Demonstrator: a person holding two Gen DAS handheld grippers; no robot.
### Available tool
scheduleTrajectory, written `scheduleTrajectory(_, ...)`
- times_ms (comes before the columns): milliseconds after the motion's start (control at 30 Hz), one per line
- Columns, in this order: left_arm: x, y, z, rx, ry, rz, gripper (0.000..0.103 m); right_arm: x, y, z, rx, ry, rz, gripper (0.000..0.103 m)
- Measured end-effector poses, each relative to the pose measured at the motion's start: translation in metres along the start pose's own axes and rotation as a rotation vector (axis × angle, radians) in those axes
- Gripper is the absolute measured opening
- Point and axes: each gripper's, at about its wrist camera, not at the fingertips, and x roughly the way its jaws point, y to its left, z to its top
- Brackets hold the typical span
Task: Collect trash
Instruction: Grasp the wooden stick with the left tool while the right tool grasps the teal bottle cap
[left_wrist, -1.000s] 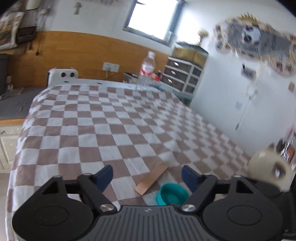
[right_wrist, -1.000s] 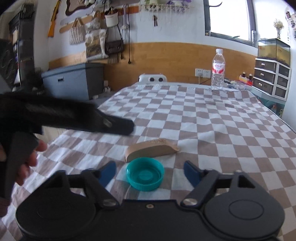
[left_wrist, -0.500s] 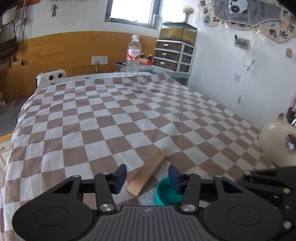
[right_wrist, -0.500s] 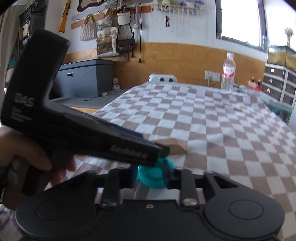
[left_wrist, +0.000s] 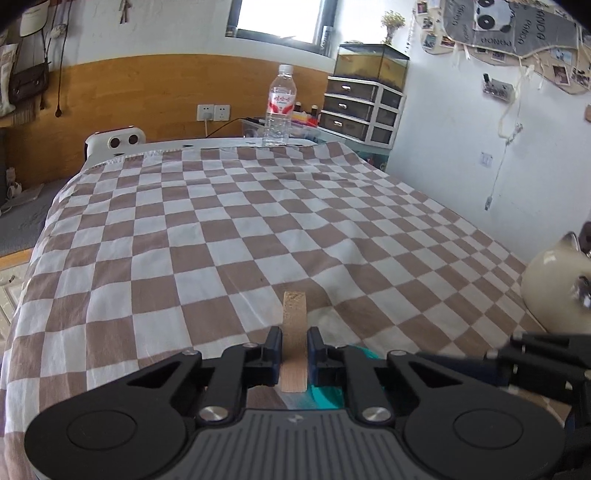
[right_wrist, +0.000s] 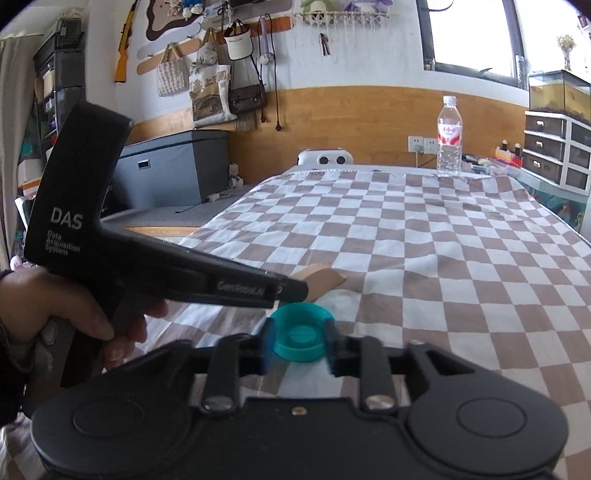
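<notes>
Left wrist view: checkered tablecloth (left_wrist: 221, 236) filling mid-frame | left gripper (left_wrist: 294, 352) at bottom centre pinching tan cardboard strip (left_wrist: 294, 332) | right wrist view: right gripper (right_wrist: 299, 345) at lower centre closing on teal cap (right_wrist: 301, 338), fingers touching both sides | water bottle (right_wrist: 449, 134) standing upper right

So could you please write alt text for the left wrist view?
The left gripper is shut on a cardboard strip above a brown-and-white checked cloth. A teal cap peeks out just below, and a water bottle stands at the far edge.
</notes>
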Motion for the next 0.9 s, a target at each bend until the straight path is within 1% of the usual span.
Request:
scheduleTrajectory(33, -0.002, 0.000, 0.000, -0.004, 0.002, -0.008, 0.015, -0.001, 0.000, -0.001, -0.011, 0.003, 0.007, 0.056)
scheduleTrajectory(67, -0.004, 0.000, -0.001, -0.011, 0.003, -0.016, 0.015, -0.002, 0.002, -0.002, -0.024, 0.008, 0.012, 0.064)
scheduleTrajectory(100, -0.006, -0.001, -0.001, -0.012, 0.004, -0.023, 0.015, -0.002, 0.004, -0.003, -0.036, 0.012, 0.012, 0.075)
scheduleTrajectory(200, -0.014, -0.006, -0.005, 0.014, -0.003, -0.013, 0.015, 0.004, 0.011, -0.003, -0.080, 0.042, 0.017, 0.076)
scheduleTrajectory(267, -0.020, -0.007, -0.008, 0.017, -0.009, -0.007, 0.015, 0.010, 0.015, -0.002, -0.101, 0.076, 0.006, 0.074)
scheduleTrajectory(300, -0.024, -0.007, -0.010, 0.021, -0.017, -0.001, 0.015, 0.013, 0.015, -0.002, -0.100, 0.090, 0.000, 0.068)
scheduleTrajectory(333, -0.027, -0.008, -0.011, 0.029, -0.020, 0.009, 0.015, 0.015, 0.014, -0.001, -0.092, 0.102, -0.009, 0.059)
scheduleTrajectory(367, -0.029, -0.008, -0.012, 0.034, -0.019, 0.017, 0.015, 0.016, 0.012, -0.001, -0.079, 0.108, -0.016, 0.054)
scheduleTrajectory(400, -0.032, -0.007, -0.014, 0.035, -0.018, 0.021, 0.015, 0.016, 0.009, -0.001, -0.064, 0.110, -0.026, 0.043)
scheduleTrajectory(467, -0.039, -0.006, -0.017, 0.040, -0.013, 0.025, 0.015, 0.014, 0.006, -0.002, -0.038, 0.096, -0.045, 0.043)
scheduleTrajectory(567, -0.052, -0.005, -0.023, 0.051, -0.003, 0.022, 0.015, 0.007, 0.005, -0.004, -0.036, 0.069, -0.032, 0.042)
scheduleTrajectory(667, -0.067, -0.004, -0.029, 0.072, 0.010, 0.027, 0.015, 0.002, 0.006, -0.006, -0.054, 0.081, -0.007, 0.041)
scheduleTrajectory(800, -0.085, -0.002, -0.039, 0.081, 0.055, 0.037, 0.015, -0.006, 0.010, -0.008, -0.068, 0.102, 0.016, 0.040)
scheduleTrajectory(900, -0.096, -0.004, -0.047, 0.098, 0.089, 0.037, 0.015, -0.013, 0.015, -0.011, -0.088, 0.128, 0.054, 0.039)
